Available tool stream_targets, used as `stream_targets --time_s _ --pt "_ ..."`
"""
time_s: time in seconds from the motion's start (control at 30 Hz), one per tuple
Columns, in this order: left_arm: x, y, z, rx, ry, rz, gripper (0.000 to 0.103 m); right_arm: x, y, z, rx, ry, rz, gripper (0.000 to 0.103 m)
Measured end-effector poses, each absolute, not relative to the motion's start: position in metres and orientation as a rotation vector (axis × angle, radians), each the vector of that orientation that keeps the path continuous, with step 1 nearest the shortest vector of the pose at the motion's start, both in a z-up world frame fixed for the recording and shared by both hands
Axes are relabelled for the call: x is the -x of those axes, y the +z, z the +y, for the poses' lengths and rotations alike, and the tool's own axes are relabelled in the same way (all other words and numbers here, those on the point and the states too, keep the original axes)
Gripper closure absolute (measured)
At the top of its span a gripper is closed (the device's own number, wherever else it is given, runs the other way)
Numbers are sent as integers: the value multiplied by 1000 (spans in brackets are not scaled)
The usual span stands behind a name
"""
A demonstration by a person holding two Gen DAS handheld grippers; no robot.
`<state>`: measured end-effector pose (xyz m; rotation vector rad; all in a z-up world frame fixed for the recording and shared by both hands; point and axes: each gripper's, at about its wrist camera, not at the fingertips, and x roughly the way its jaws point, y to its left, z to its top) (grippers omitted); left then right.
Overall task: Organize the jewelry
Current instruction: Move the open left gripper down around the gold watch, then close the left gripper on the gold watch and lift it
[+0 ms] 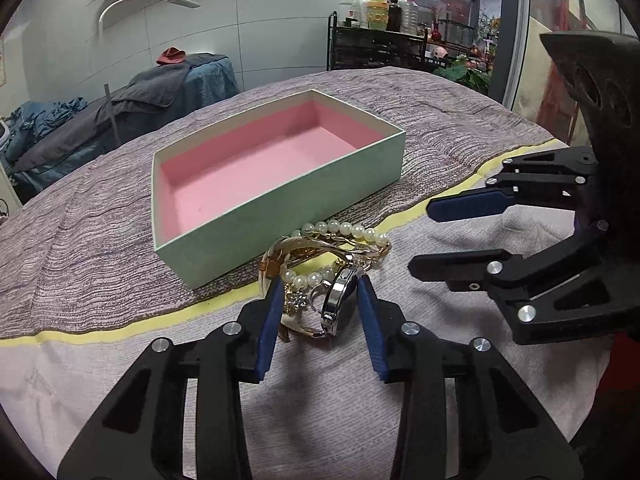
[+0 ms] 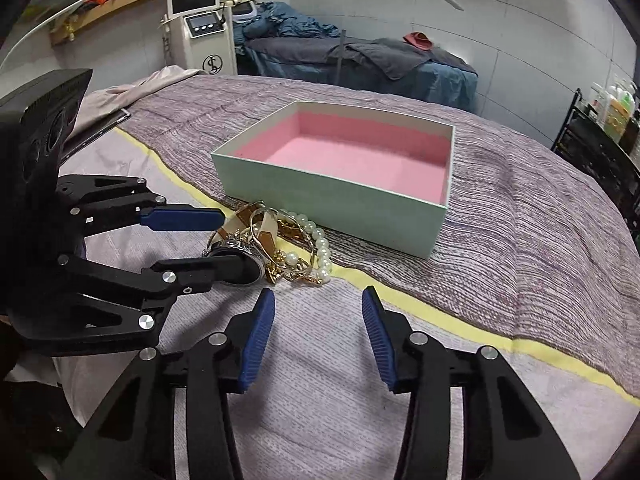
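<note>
A mint-green box [image 1: 280,204] with an empty pink lining sits on the bed; it also shows in the right wrist view [image 2: 332,200]. A pile of jewelry lies against its near wall: a pearl bracelet [image 1: 344,230], gold bangles [image 1: 320,244] and a silver watch [image 1: 338,304]. My left gripper [image 1: 318,300] is open, its fingers either side of the watch and pile; in the right wrist view [image 2: 224,240] the watch [image 2: 236,258] lies between its fingers. My right gripper [image 2: 318,312] is open and empty, just short of the pearl bracelet [image 2: 322,248].
The bed carries a purple striped cover [image 2: 520,220] over a pale sheet [image 2: 320,380] with a yellow trim [image 2: 440,320]. A second bed with grey and blue bedding [image 2: 360,60], a white machine [image 2: 200,28] and a black shelf of bottles [image 1: 380,28] stand behind.
</note>
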<state>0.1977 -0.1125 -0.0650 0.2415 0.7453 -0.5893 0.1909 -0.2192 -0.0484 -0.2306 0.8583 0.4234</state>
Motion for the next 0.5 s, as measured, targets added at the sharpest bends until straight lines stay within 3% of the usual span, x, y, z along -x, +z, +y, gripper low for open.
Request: stream_targets --time_s 0.13,0.23,0.5 --pt "-198 -64 -116 -265 -616 741 72 -197 -48 -206 297 476 847 70" --pt "-199 -64 -116 -250 -647 749 82 -200 -50 -197 350 498 838 81" --pt "-200 -66 -112 -214 -674 776 88 -208 -55 -189 404 555 840 87"
